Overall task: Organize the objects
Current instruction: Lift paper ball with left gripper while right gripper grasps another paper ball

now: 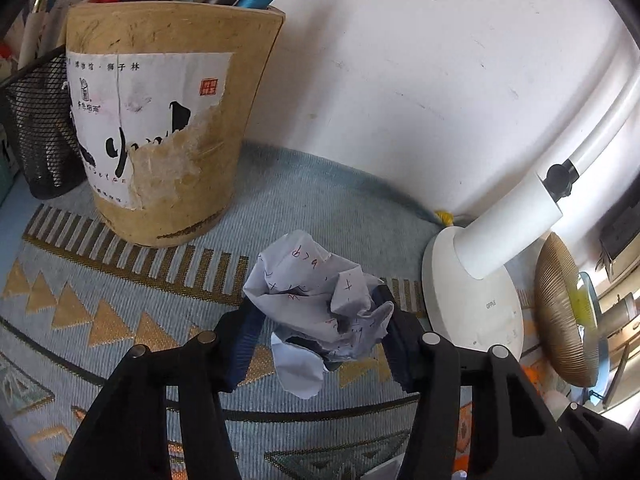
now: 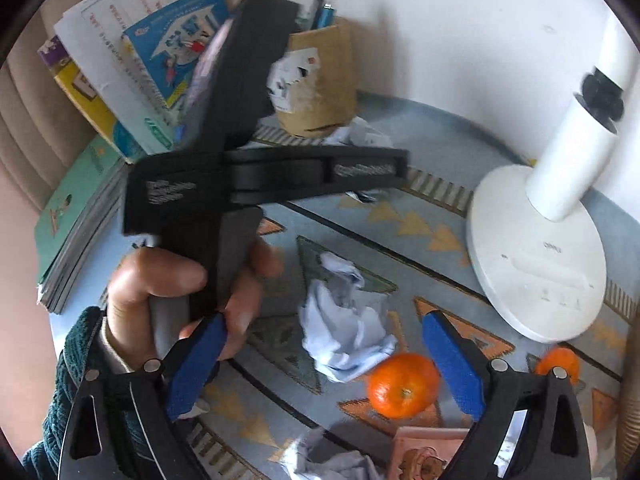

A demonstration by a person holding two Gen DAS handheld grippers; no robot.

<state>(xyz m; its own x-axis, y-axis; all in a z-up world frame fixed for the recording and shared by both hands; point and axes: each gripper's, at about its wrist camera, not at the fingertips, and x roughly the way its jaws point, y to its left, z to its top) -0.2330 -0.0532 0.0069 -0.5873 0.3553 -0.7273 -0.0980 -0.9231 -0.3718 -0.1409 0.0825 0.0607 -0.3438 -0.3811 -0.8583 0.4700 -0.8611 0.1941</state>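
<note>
Our left gripper [image 1: 320,312] has its blue pads pressed against either side of a crumpled paper ball [image 1: 316,304], which sits squarely between the fingers, resting on or just over the patterned cloth [image 1: 100,320]. We judge this ball to be the thing in hand, with lifting it away as the likely coming move. It has no clear long axis; it bulges slightly taller than wide in the left wrist view, with a loose flap hanging toward the camera, so it points nowhere in particular. Just beyond it, up and to the left, stands the brown paper pen holder [image 1: 168,120], and to its right the white lamp base [image 1: 472,300], near but not touching. Our right gripper [image 2: 320,356] stands spread wide with nothing between its pads pressed. A second crumpled paper [image 2: 344,320] lies ahead between its fingers, closer to the right hand than to the left, lumpy and a little longer along the line running away from the camera. An orange [image 2: 402,384] sits just beside that paper, near the right finger, and could get nudged if we close there.
</note>
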